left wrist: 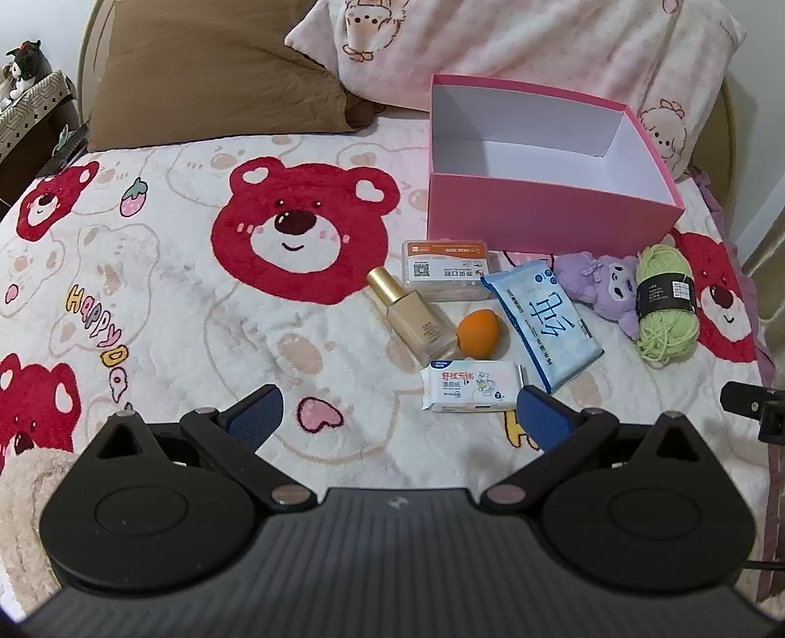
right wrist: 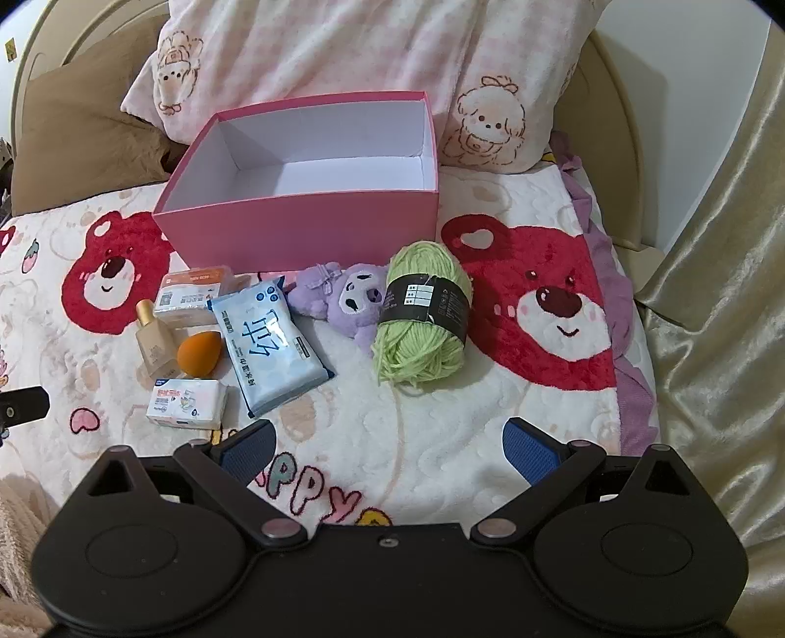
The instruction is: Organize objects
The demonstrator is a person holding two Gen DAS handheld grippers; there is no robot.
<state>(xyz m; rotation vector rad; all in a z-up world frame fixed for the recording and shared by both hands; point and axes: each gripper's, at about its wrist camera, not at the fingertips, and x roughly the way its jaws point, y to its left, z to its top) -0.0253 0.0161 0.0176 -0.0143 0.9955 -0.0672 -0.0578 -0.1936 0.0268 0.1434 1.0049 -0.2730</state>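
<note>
Pink cardboard makes the open box [left wrist: 549, 221], which stands on the bear-print blanket [left wrist: 196, 304] and serves as the landmark for the other things. Its white inside holds nothing. Just in front of its near wall lies a clear plastic case with an orange label [left wrist: 444, 270], and beside that, also near the wall, a purple plush toy [left wrist: 606, 287]. A green yarn ball with a black band [left wrist: 665, 304] lies touching the toy, at the box's right front corner. Further from the box lie a gold-capped bottle [left wrist: 417, 319], an orange sponge egg [left wrist: 478, 333] beside it, and a blue wipes pack [left wrist: 544, 324]. A small white tissue pack [left wrist: 471, 385] lies farthest from the box. Behind the box lean a pink pillow [left wrist: 515, 44] and a brown one [left wrist: 211, 73].

Left gripper [left wrist: 400, 417] is spread wide above the blanket, with nothing between its blue pads. Right gripper [right wrist: 390, 449] is also spread wide and grips nothing, hanging in front of the yarn.
</note>
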